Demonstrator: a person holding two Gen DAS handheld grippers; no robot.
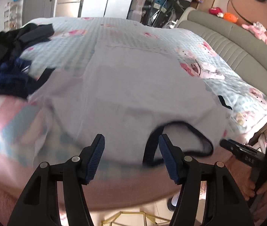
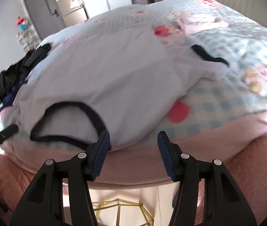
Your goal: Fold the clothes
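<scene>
A pale white T-shirt (image 1: 133,86) with dark trim lies spread flat on the bed, its neckline (image 1: 180,141) toward me. In the left wrist view my left gripper (image 1: 131,141) hovers open just in front of the collar, with nothing between its blue pads. In the right wrist view the same T-shirt (image 2: 105,79) shows its neckline (image 2: 67,120) at lower left and a dark-edged sleeve (image 2: 208,58) at upper right. My right gripper (image 2: 133,137) stands open over the shirt's near shoulder edge, pads bare.
A heap of dark clothes (image 1: 7,60) sits at the bed's far left. A padded headboard (image 1: 237,47) runs along the right. The patterned bedspread (image 2: 237,66) overhangs a pink blanket edge (image 2: 133,169). A gold wire frame (image 2: 122,212) stands on the floor below.
</scene>
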